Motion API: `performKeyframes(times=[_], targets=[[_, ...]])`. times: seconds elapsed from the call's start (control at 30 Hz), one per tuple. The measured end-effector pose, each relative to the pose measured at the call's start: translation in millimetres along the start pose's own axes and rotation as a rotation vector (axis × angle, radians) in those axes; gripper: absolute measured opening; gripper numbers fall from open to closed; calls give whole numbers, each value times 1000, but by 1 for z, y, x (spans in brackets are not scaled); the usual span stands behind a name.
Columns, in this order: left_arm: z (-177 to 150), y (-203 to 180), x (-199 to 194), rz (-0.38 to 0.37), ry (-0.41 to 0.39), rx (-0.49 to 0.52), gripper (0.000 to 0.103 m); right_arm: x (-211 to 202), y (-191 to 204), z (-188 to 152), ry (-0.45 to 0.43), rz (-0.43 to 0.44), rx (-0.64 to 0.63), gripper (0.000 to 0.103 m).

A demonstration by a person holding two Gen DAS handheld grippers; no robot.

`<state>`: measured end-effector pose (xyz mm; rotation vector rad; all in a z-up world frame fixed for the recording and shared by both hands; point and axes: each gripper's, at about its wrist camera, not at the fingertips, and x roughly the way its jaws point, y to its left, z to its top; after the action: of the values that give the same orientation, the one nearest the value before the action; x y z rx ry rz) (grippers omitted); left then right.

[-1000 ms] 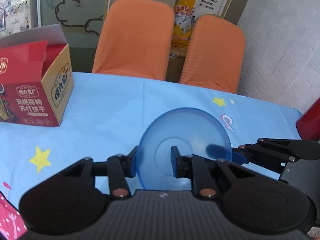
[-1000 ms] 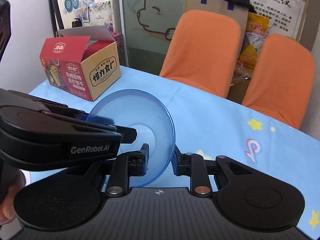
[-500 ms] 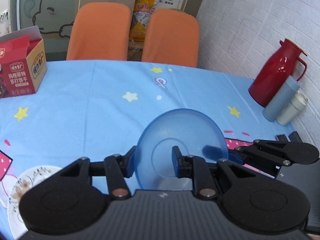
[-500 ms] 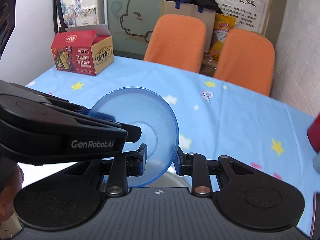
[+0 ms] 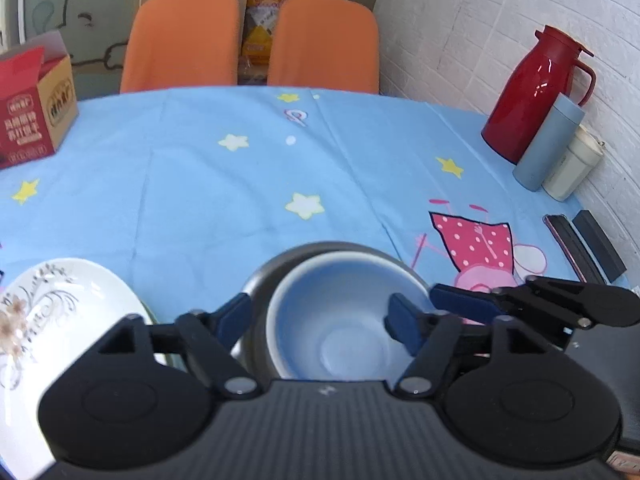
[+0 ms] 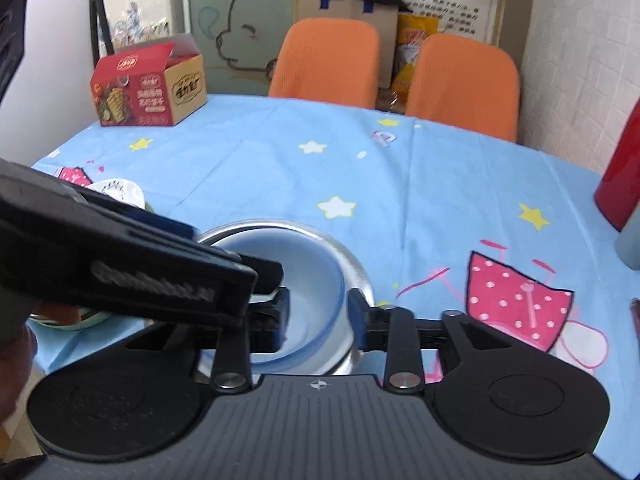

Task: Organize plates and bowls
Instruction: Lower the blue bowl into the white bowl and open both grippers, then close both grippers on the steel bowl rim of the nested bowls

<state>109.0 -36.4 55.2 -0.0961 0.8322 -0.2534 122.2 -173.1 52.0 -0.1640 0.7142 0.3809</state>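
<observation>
Blue bowl [image 5: 340,328] sitting nested in steel bowl [image 6: 352,264] near bench [image 5: 240,184] front edge, for stacking; left gripper [image 5: 320,316] and right gripper [image 6: 318,316] fingers opening, releasing rim, grasping nothing.

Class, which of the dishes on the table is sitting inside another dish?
The blue bowl: it nests inside the metal bowl; the white plate lies apart.

A red snack box [image 5: 34,106] stood on the bench's blue cloth [image 5: 224,184], two orange chairs [image 5: 182,40] behind; a red flask [image 5: 532,92] stood near the wall.

Blue-clothed table [image 5: 200,184] carries metal bowl [image 6: 352,264], white plate [image 5: 60,312], red carton [image 6: 148,88].
</observation>
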Motion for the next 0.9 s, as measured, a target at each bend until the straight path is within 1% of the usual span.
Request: performKeyframes(times=[0.07, 0.1, 0.13, 0.2, 0.27, 0.43, 0.53, 0.6, 0.73, 0.8, 0.9], targets=[[1, 5, -13, 39, -64, 30, 80, -15, -5, -8, -57, -28, 6, 76], [1, 7, -19, 51, -90, 35, 81, -21, -7, -11, -85, -35, 14, 88], [0, 11, -26, 58, -118, 30, 82, -28, -7, -15, -114, -42, 25, 103], [-1, 18, -36, 62, -161, 8, 84, -41, -7, -23, -171, -53, 46, 103], [-3, 23, -41, 66, -186, -12, 84, -48, -3, -31, -201, -57, 58, 103], [-15, 29, -41, 87, -197, -37, 85, -53, 7, -48, -233, -39, 119, 103], [-26, 38, -39, 96, -201, -90, 85, -53, 9, -57, -239, -33, 176, 103], [-32, 42, -37, 104, -197, -106, 85, -50, 9, -59, -230, -31, 188, 103], [-32, 46, -28, 144, -179, -103, 85, -41, 1, -56, -203, -49, 202, 103], [-30, 47, -24, 144, -167, -105, 85, -35, -1, -57, -190, -42, 225, 103], [-27, 46, -17, 151, -151, -92, 85, -28, -1, -55, -174, -40, 225, 103]])
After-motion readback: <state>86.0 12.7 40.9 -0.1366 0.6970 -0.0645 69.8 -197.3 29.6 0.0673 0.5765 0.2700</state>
